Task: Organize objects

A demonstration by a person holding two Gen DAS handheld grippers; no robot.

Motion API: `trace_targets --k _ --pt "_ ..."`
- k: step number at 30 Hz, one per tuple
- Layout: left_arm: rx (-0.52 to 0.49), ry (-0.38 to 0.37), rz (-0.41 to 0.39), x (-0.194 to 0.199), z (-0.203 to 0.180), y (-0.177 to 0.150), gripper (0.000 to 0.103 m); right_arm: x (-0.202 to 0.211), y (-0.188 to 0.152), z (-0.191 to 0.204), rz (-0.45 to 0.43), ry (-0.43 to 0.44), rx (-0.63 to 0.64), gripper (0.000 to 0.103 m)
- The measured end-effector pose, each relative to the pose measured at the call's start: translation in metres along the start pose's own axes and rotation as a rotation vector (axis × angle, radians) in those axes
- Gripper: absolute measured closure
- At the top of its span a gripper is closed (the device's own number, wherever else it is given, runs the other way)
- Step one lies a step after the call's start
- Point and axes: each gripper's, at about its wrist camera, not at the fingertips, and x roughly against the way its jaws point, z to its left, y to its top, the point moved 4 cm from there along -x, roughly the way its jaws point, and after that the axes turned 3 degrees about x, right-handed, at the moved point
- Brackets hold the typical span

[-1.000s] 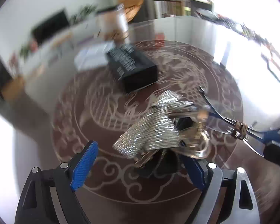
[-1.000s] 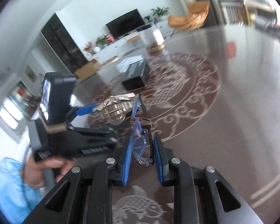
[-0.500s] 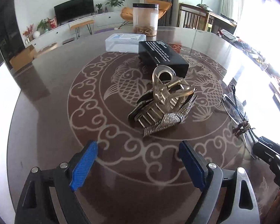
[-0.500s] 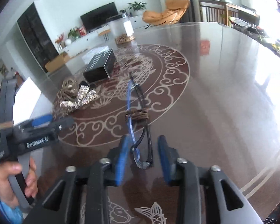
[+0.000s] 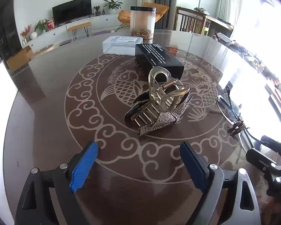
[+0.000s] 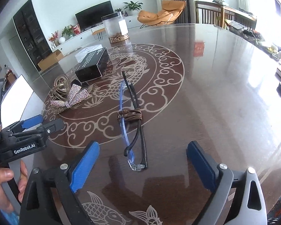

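Now our right gripper jaws just opened; folded glasses bundle tied with brown cord lies flat on bench, long axis pointing away; left gripper jaws apart, empty.

Both cams sit just behind their claws, tilted down at the desk, close range. Left cam: hair clip just ahead of the left claw. Right cam: glasses run forward from between the right claw fingers. Shared: hair clip, glasses, black box, jar; each sees the other claw at its edge.
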Motion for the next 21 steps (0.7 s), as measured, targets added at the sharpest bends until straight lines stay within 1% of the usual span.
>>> trace_targets --k 3,6,9,13,16,18,21 --pt "-0.015 -0.001 0.009 0.0 -0.002 -0.001 0.014 -0.005 0.002 -0.001 0.001 0.001 0.002 0.006" --pt "-0.078 0.002 0.034 0.001 -0.007 -0.004 0.014 -0.006 0.002 -0.002 0.0 0.005 0.001 0.006" --pt "-0.135 0.007 0.024 0.006 -0.011 -0.002 0.014 -0.015 -0.001 0.006 0.001 0.006 0.003 0.003" --pt "-0.214 0.013 0.002 0.007 -0.024 0.015 0.014 -0.024 0.002 0.012 0.007 -0.003 0.015 0.002" --pt "-0.279 0.038 -0.025 -0.003 -0.037 0.034 0.014 -0.025 0.002 0.012 0.007 -0.003 0.015 0.002" --pt "-0.29 0.036 -0.015 -0.014 -0.04 0.044 0.014 -0.026 0.001 0.013 0.006 -0.003 0.015 0.002" --pt "-0.289 0.026 0.019 -0.033 -0.045 0.054 0.014 -0.027 0.002 0.013 0.008 -0.008 0.021 0.002"
